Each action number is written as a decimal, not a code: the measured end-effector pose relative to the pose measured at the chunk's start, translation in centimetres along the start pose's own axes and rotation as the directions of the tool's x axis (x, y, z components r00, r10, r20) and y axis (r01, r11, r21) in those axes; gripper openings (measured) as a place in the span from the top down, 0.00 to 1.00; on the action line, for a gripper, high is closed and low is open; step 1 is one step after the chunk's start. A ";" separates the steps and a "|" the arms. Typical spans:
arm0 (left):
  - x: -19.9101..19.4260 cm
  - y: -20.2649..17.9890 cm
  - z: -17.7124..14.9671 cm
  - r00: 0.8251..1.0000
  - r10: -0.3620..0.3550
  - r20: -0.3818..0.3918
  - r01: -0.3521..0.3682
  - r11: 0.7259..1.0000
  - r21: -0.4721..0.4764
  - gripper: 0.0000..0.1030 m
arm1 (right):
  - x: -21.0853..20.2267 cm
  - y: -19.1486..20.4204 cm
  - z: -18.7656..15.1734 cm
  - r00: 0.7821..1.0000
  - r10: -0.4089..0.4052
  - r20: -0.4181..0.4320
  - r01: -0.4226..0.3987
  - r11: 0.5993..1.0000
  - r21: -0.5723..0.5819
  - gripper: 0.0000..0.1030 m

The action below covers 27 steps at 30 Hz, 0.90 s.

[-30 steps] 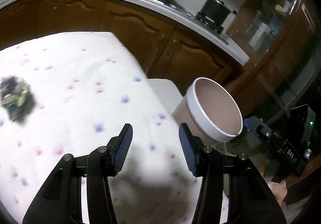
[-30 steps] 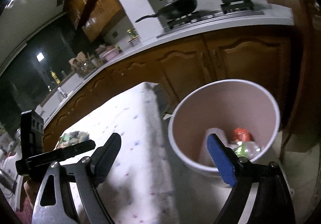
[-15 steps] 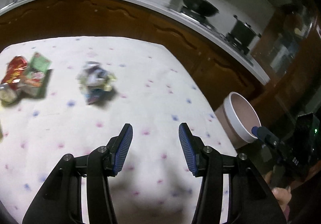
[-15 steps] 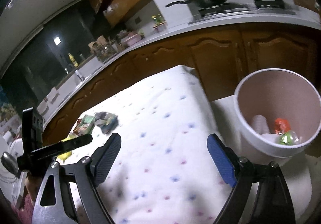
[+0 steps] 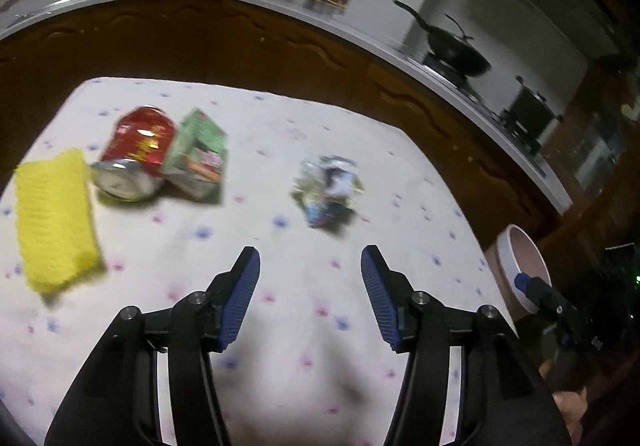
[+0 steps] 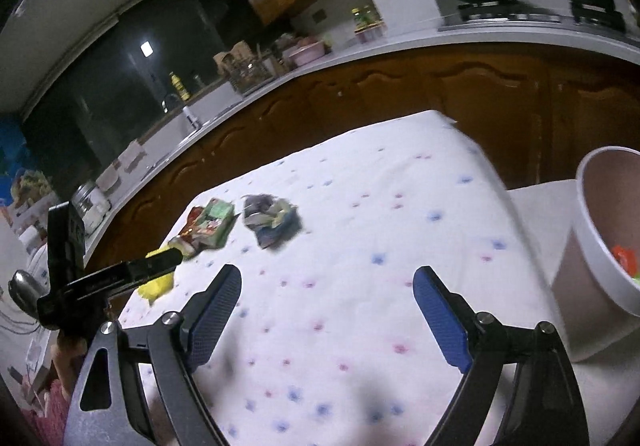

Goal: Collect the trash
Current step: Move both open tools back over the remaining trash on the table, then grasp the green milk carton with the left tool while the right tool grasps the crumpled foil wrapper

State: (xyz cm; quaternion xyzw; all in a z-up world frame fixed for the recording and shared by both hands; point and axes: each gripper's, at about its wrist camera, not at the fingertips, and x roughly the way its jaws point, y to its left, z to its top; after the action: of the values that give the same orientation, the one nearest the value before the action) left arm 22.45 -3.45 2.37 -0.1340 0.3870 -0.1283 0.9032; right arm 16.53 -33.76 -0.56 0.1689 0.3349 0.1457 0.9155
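Our left gripper (image 5: 310, 266) and right gripper (image 6: 326, 286) both hang released, empty. Mid-frame lies the crumpled wrapper (image 5: 328, 192); upper left, can (image 5: 136, 154), carton (image 5: 198, 160), sponge (image 5: 54, 218). We judge the bin (image 6: 600, 230), far right, only partly filled.

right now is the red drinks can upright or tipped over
Tipped over: the red drinks can lies on its side on the dotted tablecloth, silver end toward the camera.
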 end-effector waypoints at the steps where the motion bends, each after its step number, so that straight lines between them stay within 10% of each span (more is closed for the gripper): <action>1: -0.1 0.5 0.2 1.000 0.006 0.005 -0.006 1.000 -0.008 0.48 | 0.4 0.6 0.0 1.000 0.007 -0.006 -0.008 1.000 -0.010 0.13; 27: 6.3 5.8 9.0 0.978 0.208 -0.021 -0.205 0.973 0.104 0.50 | 14.1 7.3 4.1 0.992 0.041 -0.121 -0.051 0.996 -0.079 0.14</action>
State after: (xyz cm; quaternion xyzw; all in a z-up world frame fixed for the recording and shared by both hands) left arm 34.01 1.11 2.24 -0.0452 0.4060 -0.0552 0.9111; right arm 28.46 -22.72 -2.60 0.1300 0.3785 0.1903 0.8964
